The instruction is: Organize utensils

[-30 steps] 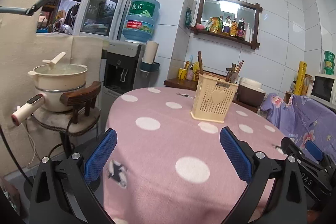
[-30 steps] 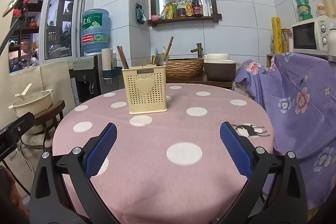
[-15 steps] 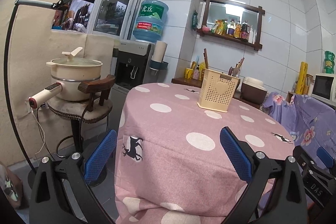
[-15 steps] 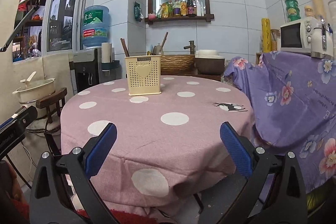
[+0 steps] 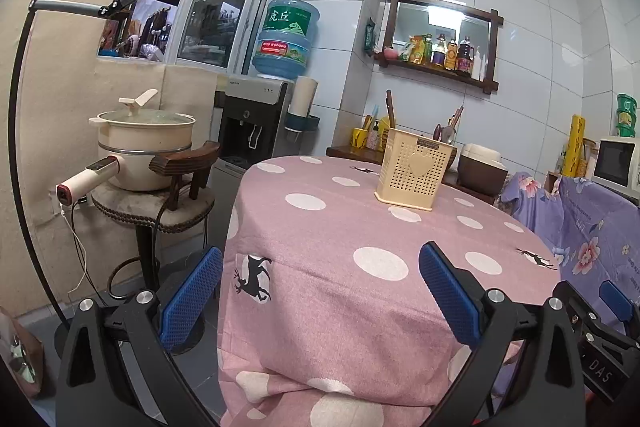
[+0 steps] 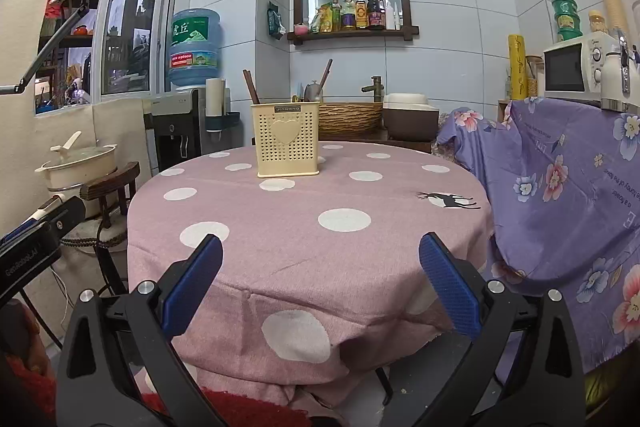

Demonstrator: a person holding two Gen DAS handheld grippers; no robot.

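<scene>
A cream perforated utensil holder with a heart on its front stands upright on the far part of the round table. Dark chopsticks and a spoon stick up out of it. My left gripper is open and empty, low at the table's near left edge. My right gripper is open and empty, in front of the table's near edge. Both are well away from the holder. The right gripper shows at the lower right of the left wrist view.
The table wears a pink cloth with white dots. A chair with a cream pot stands at the left. A water dispenser is behind it. A purple flowered cloth covers furniture at the right. A phone arm reaches overhead.
Both grippers have pulled back and down from the table. The holder now looks farther away, and the table's near edge and hanging cloth have come into view. Both jaws stayed open.
</scene>
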